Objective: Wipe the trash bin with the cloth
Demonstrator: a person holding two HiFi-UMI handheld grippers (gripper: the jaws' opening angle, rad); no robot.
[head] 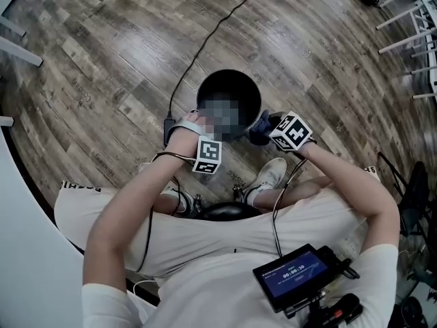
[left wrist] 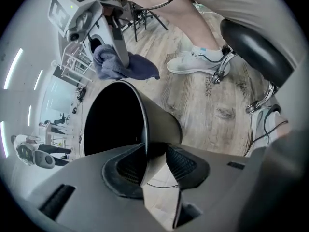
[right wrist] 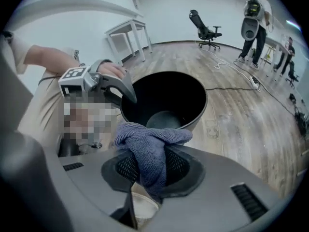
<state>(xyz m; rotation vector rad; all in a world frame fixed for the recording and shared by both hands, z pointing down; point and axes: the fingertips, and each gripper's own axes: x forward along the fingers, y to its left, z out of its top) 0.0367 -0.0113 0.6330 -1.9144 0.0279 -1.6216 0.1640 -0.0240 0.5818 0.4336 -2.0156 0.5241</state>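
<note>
One round black plastic trash bin (head: 235, 87) stands on the wood-plank floor (head: 102, 60) just in front of your feet. Its open mouth faces up at you, and its dark inside and bottom show in the right gripper view (right wrist: 164, 93).

Your left gripper (left wrist: 154, 161) is at the rim on the side nearest you, to the left in the head view. Its jaws stand wide, and the thin wall of the bin (left wrist: 154, 124) runs up between them. The pads don't look pressed onto it.

Your right gripper (right wrist: 149, 166) is clamped on a bunched blue-grey terry cloth (right wrist: 149, 153), which bulges out above the pads and hangs down between them. In the head view the cloth (head: 259, 128) sits at the bin's near right rim. From the left gripper view the cloth (left wrist: 120, 66) hangs just over the far rim, but whether it touches can't be made out.

Your white sneakers (head: 270, 176) rest on the floor close behind the bin. A thin black cable (head: 218, 26) trails away across the planks beyond it.

Far off in the right gripper view, a black office chair (right wrist: 205, 30) and a white table (right wrist: 128, 33) stand by the wall.
</note>
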